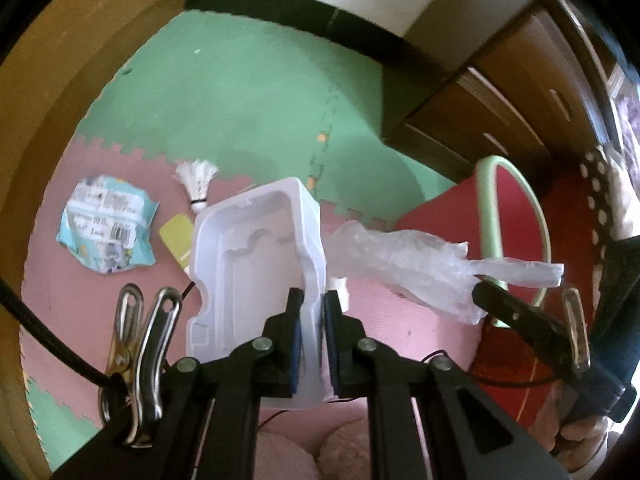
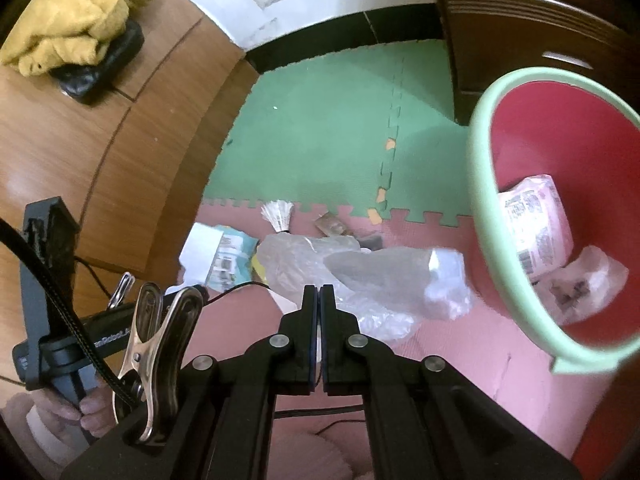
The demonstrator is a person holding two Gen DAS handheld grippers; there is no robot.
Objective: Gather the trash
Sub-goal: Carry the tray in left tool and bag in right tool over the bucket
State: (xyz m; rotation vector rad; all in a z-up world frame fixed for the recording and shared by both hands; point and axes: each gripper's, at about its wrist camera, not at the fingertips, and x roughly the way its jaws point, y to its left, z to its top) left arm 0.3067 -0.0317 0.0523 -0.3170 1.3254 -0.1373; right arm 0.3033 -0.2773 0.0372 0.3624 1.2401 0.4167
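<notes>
Between left fingers (image 1: 313, 300): white plastic tray (image 1: 256, 264) wall, clamped; right fingers (image 2: 318, 294) together, pinching clear bag (image 2: 360, 276).

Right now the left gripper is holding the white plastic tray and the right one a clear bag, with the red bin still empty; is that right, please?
Not quite: the red bin isn't empty. The right wrist view shows two wrapped packets inside. The rest holds.

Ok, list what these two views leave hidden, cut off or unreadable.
- Blue wrapper: print too blurred to read, left wrist view.
- Red bin: right side cut off by the frame edge, right wrist view.
- Clear plastic bag: motion-blurred; any contents unclear.
- White plastic tray: lower end hidden behind the left gripper.
</notes>
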